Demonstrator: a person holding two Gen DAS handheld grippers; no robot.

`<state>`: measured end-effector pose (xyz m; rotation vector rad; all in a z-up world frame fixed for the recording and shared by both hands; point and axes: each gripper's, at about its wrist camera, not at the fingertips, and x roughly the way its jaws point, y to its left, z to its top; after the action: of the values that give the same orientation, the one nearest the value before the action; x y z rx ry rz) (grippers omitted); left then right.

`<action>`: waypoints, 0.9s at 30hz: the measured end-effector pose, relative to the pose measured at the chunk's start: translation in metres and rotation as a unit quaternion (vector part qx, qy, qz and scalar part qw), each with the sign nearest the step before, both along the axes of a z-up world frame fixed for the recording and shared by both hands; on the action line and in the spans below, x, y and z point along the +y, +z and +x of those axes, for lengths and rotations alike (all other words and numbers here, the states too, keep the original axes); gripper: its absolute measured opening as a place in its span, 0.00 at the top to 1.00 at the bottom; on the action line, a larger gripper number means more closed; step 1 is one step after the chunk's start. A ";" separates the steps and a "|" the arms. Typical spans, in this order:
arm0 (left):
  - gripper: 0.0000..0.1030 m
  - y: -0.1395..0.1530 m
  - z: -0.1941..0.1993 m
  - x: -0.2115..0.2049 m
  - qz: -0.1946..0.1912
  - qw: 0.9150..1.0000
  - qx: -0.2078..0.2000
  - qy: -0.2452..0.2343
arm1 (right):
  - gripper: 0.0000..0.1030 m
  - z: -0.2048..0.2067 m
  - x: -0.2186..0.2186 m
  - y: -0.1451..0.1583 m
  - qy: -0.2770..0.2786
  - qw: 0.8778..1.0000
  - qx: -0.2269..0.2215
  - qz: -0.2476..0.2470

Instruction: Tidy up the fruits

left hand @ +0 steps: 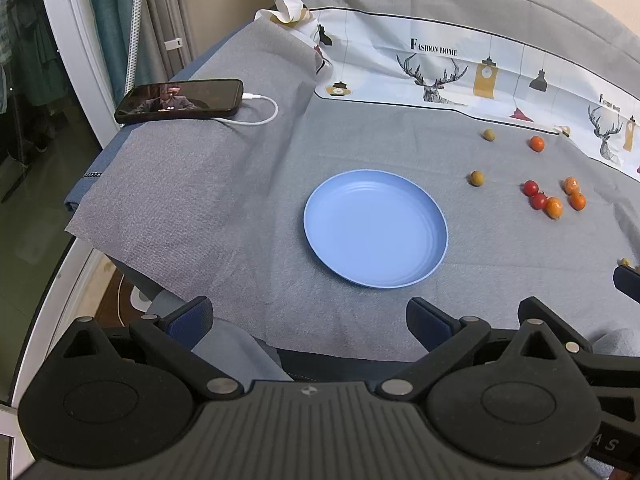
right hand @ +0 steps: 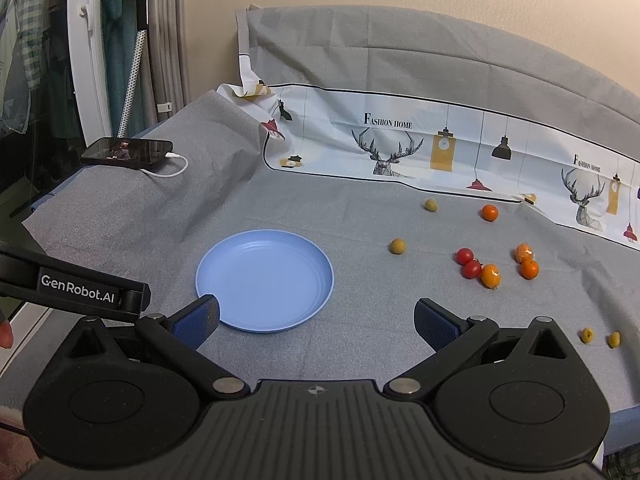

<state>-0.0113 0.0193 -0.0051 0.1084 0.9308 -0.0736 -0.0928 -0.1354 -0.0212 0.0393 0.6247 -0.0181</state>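
An empty blue plate [left hand: 375,228] [right hand: 265,280] lies on the grey cloth. To its right lie loose small fruits: two red cherry tomatoes [right hand: 468,263] [left hand: 534,194], several orange ones [right hand: 490,275] [left hand: 554,207] [right hand: 489,213] and several yellow-green ones [right hand: 397,246] [left hand: 476,178] [right hand: 431,205]. Two more yellow-green fruits [right hand: 600,337] lie near the front right. My left gripper [left hand: 310,320] is open and empty, in front of the plate. My right gripper [right hand: 316,320] is open and empty, just in front of the plate's right part. The left gripper's body [right hand: 76,290] shows at the left of the right wrist view.
A black phone [left hand: 180,101] [right hand: 128,152] on a white charging cable lies at the back left on raised cloth. A printed deer-pattern cloth [left hand: 452,68] [right hand: 440,144] runs along the back. The cloth's left edge [left hand: 96,216] drops off to the floor.
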 end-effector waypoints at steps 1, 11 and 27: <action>0.00 0.000 0.000 0.000 0.000 1.000 0.000 0.000 | 0.00 0.000 0.000 0.000 0.000 1.000 0.000 0.000; 0.00 -0.004 0.005 -0.004 0.011 1.000 0.006 0.002 | 0.00 0.006 -0.002 -0.006 -0.004 1.000 0.008 0.009; 0.00 -0.019 0.088 -0.144 0.020 0.994 0.031 -0.103 | 0.00 0.016 -0.177 -0.048 -0.257 0.965 0.001 0.047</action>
<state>0.0768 -0.1244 -0.0240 0.2407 0.9815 -0.2505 -0.0772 -0.3122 -0.0687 0.2922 0.6039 -0.4914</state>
